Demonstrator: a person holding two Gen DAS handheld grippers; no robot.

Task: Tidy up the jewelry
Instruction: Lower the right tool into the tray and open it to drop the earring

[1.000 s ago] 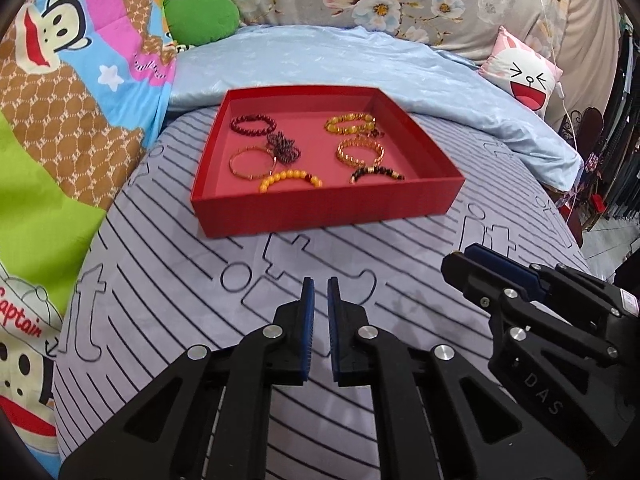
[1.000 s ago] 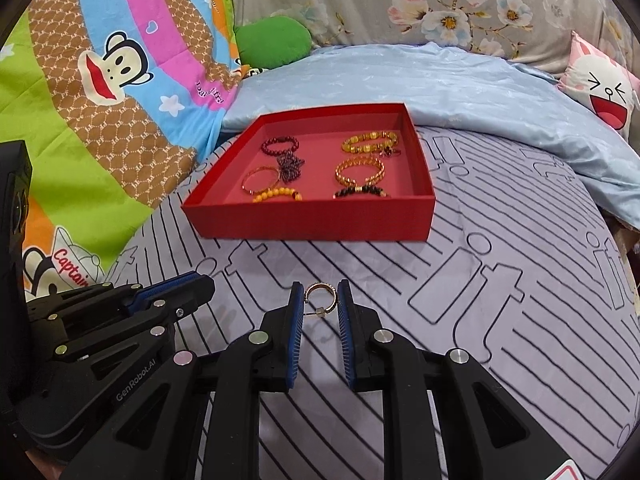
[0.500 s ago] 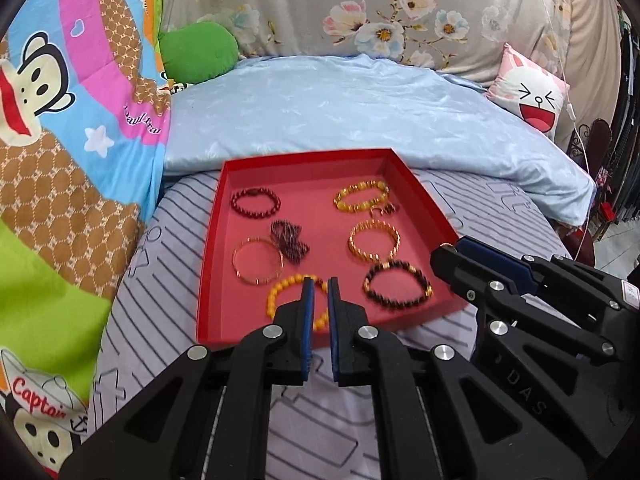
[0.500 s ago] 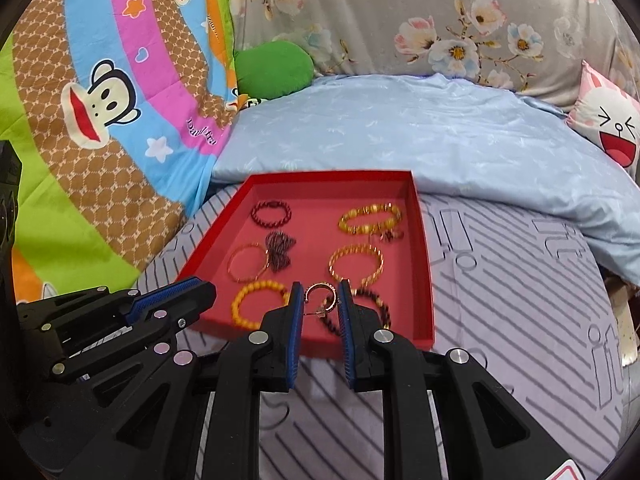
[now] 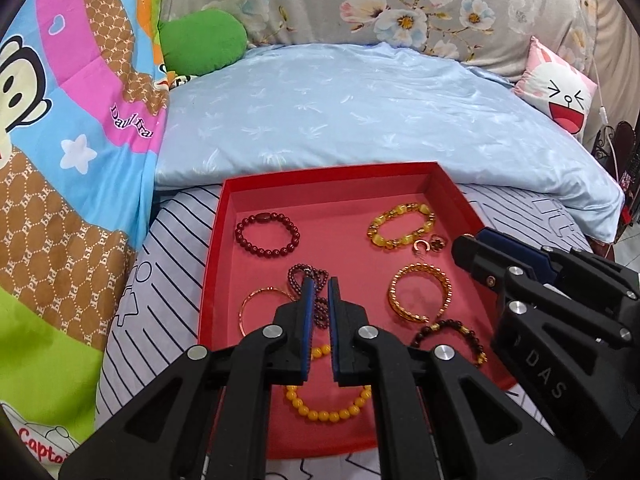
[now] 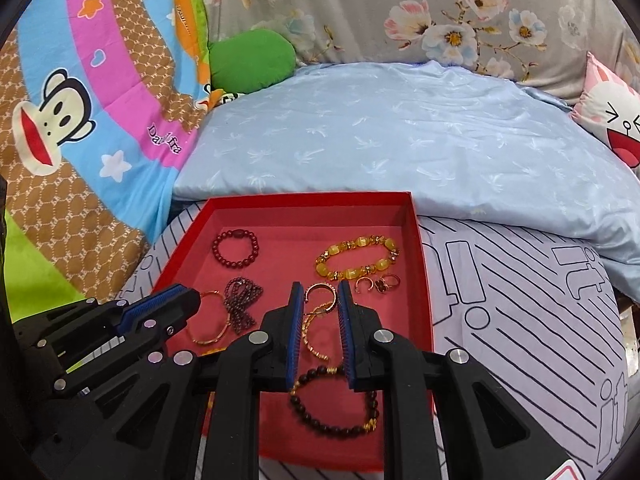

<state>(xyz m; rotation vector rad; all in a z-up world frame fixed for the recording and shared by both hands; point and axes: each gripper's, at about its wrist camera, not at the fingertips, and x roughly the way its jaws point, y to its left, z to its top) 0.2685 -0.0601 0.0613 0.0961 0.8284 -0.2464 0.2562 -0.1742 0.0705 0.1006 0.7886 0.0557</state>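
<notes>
While over tray (image 6: 423,280), ring (image 6: 320,298) (small) between jaws.

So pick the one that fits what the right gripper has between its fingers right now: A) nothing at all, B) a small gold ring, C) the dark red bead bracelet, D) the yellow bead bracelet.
B: in the right wrist view the right gripper holds a small gold ring between its blue pads, above the red tray.
</notes>
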